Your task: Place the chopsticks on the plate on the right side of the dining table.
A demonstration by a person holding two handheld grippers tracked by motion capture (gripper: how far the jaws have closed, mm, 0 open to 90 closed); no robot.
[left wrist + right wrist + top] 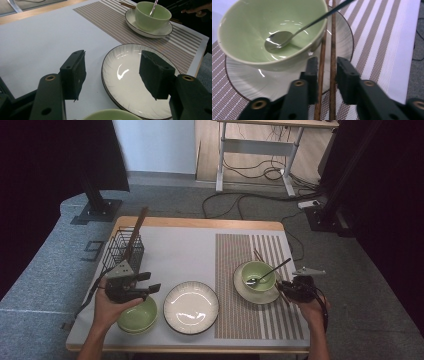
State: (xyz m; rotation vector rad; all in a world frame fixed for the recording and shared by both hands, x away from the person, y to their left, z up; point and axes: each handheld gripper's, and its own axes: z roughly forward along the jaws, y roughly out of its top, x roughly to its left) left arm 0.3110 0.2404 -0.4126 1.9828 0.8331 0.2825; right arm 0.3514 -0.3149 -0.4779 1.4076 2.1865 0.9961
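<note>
So, chopsticks by the bowl

Right hand-held gripper has its jaws parted around the two chopsticks, pads not pressing them. They lie on the striped mat, leaning on the saucer just beside the green bowl with its spoon. Left hand-held gripper hangs wide open over the white plate.
</note>
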